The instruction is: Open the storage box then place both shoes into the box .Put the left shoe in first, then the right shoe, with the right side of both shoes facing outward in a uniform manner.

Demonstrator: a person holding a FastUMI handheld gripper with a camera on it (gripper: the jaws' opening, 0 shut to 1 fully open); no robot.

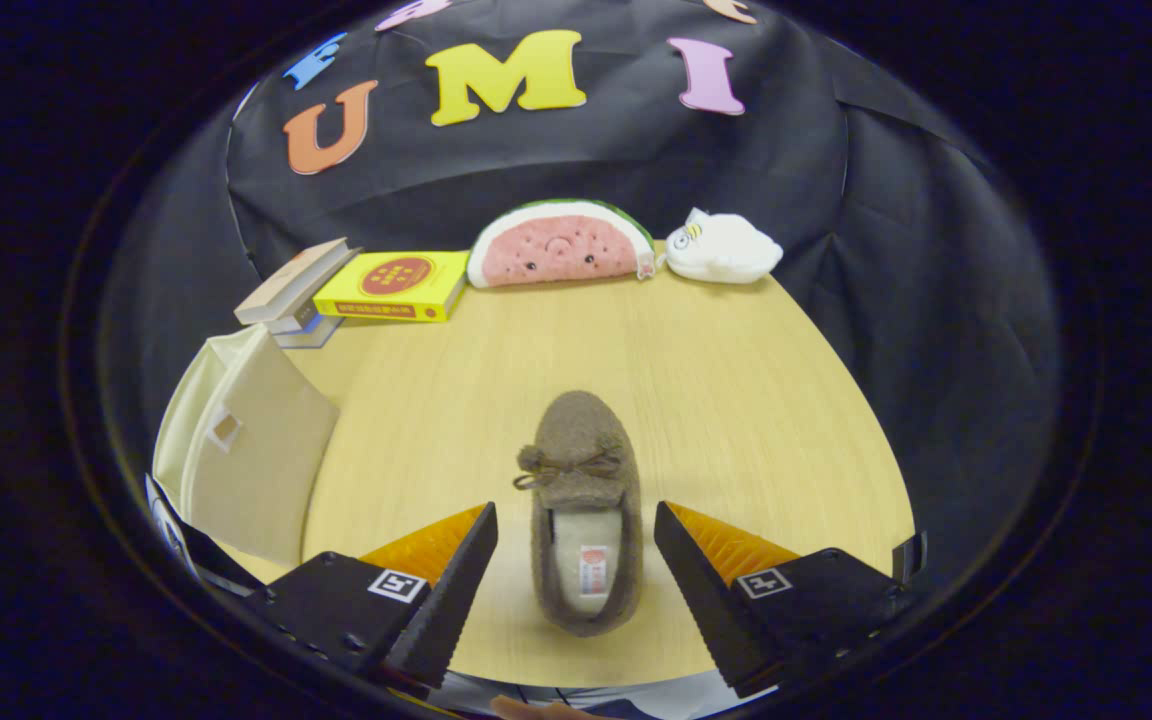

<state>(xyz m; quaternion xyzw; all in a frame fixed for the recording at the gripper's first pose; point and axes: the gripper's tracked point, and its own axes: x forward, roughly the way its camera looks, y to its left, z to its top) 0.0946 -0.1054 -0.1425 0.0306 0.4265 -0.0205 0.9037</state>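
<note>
We see the gripper [574, 545] with jaws spread wide either side of a brown shoe [583, 510] on the worktop [736, 400]; box [246, 450] at left.

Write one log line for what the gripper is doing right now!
hand-held gripper: open, fingers either side of brown shoe, not touching | shoe: on table, heel toward gripper | storage box: beside left finger

Camera rides the tongs [574, 520], looking down across table [736, 380]
</note>
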